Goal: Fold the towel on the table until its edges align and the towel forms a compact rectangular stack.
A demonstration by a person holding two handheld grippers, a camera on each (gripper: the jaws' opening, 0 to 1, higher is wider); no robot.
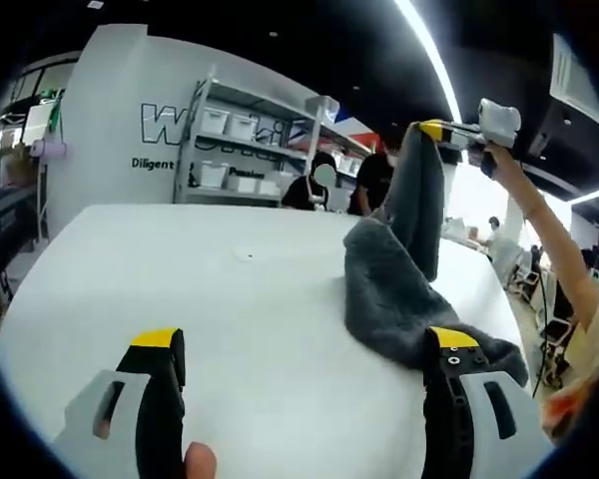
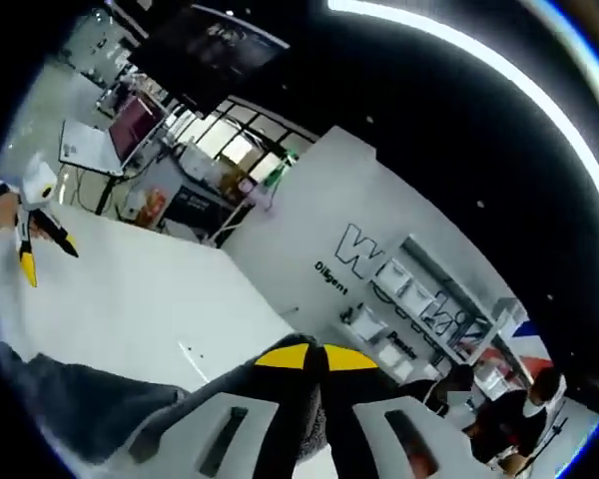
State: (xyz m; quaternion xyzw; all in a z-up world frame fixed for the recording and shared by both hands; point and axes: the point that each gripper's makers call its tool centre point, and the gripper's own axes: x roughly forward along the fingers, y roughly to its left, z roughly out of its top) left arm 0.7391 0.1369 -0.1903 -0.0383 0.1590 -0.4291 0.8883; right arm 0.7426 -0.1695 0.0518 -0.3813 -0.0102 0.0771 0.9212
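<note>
Grey towel [image 1: 399, 279] lies bunched on the white table [image 1: 230, 299], one end pulled up high by the right gripper [image 1: 431, 130], jaws pinched on the cloth; an outstretched arm [image 1: 549, 239] raises it. The left gripper [image 1: 304, 349] hovers low with jaws spread wide, nothing between them. Its right jaw covers the towel's near edge.

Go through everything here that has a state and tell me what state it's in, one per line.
Towel: grey, unfolded, one end lifted off the table, the rest heaped on it.
Right claw: shut on the towel, holding it up.
Left claw: open, low over the table, holding nothing.
</note>
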